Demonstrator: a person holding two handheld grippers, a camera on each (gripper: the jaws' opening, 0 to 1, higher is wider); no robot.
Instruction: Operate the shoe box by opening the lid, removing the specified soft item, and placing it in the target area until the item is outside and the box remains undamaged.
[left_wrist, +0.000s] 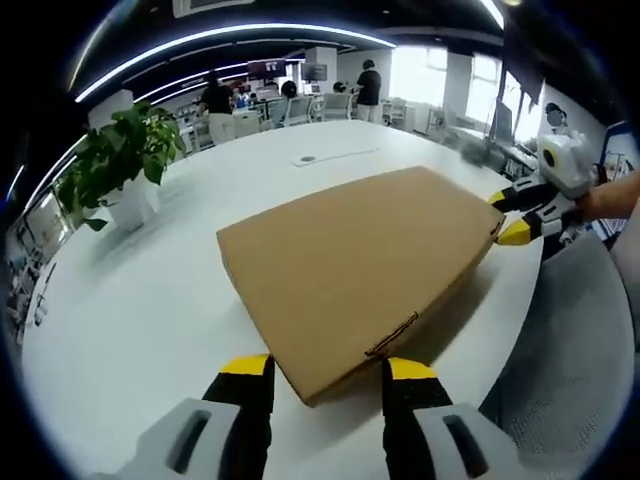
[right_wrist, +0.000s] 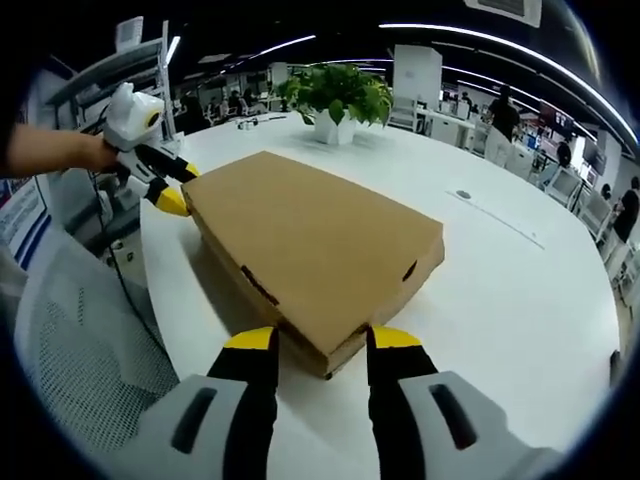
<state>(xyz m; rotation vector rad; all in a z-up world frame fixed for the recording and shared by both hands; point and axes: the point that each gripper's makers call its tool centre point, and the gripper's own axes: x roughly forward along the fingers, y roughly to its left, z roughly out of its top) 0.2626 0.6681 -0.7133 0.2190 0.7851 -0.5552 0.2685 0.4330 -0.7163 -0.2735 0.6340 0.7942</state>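
A flat brown cardboard shoe box (left_wrist: 350, 260) lies on the white table with its lid down. In the left gripper view my left gripper (left_wrist: 328, 372) is open, its yellow-tipped jaws either side of the box's near corner. At the far right corner sits my right gripper (left_wrist: 508, 216), held by a hand. In the right gripper view the box (right_wrist: 310, 235) runs away from my right gripper (right_wrist: 322, 345), which is open astride the near corner. My left gripper (right_wrist: 172, 188) sits at the far left corner. The box's contents are hidden.
The round white table (left_wrist: 130, 330) carries a potted plant (left_wrist: 120, 160) in a white pot, seen also as the plant (right_wrist: 340, 95). A grey mesh chair (right_wrist: 80, 330) stands by the table edge. Desks and people fill the office behind.
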